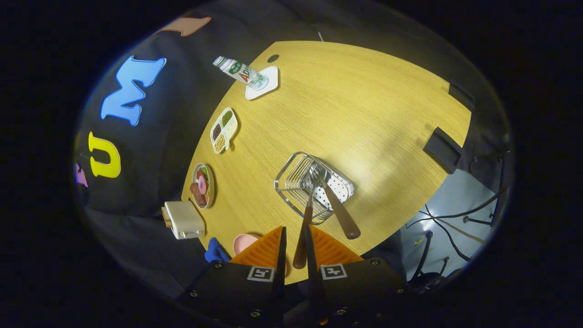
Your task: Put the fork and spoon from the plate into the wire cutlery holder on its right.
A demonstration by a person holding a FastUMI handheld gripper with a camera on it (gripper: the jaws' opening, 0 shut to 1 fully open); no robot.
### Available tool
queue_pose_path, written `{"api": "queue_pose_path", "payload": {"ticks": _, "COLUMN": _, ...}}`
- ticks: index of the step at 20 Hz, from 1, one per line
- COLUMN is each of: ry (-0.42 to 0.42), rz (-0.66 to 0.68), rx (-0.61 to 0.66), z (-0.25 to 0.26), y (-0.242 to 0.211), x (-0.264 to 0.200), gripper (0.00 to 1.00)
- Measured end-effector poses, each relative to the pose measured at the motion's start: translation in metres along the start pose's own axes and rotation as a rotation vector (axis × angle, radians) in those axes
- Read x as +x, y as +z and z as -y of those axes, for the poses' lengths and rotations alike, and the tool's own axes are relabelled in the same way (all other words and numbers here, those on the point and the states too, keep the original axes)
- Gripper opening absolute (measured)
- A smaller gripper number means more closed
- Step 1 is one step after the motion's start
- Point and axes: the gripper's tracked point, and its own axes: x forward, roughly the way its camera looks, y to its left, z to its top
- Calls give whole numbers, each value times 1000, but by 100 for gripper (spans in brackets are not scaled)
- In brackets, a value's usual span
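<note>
The tongs (296,228) are clenched on a brown handle that runs up between the fingers. Its head reaches to 12 o'clock, down among the wires of the holder (286,175) just ahead. That head is lost in the wires, so I take it for the spoon (301,246) only by elimination.

At 1 o'clock a second brown handle sticks out over the holder's near rim. The head of that piece lies inside and looks tined, so it is likely the fork (342,217).

A slice of the pink plate (243,242) shows at 9 o'clock, just beside the left finger. No cutlery shows on that slice.

My judgement is that one piece already lies in the holder and the other is partly in but still gripped. What looks left is to let it go and draw the tongs back.

Farther out at 10 to 11 o'clock stand a toaster (184,220), a food dish (202,185), a snack tray (223,130) and a bottle (240,73).
</note>
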Motion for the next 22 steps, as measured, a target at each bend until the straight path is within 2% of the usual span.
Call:
{"api": "queue_pose_path", "payload": {"ticks": 6, "ry": 17, "rz": 268, "rx": -120, "z": -24, "y": 50, "x": -38, "gripper": 23}}
{"api": "queue_pose_path", "payload": {"ticks": 11, "ry": 11, "rz": 538, "rx": -292, "z": -49, "y": 88, "x": -89, "gripper": 23}}
{"api": "queue_pose_path", "payload": {"ticks": 22, "ry": -14, "rz": 1022, "rx": -583, "z": -118, "y": 118, "x": -200, "gripper": 23}}
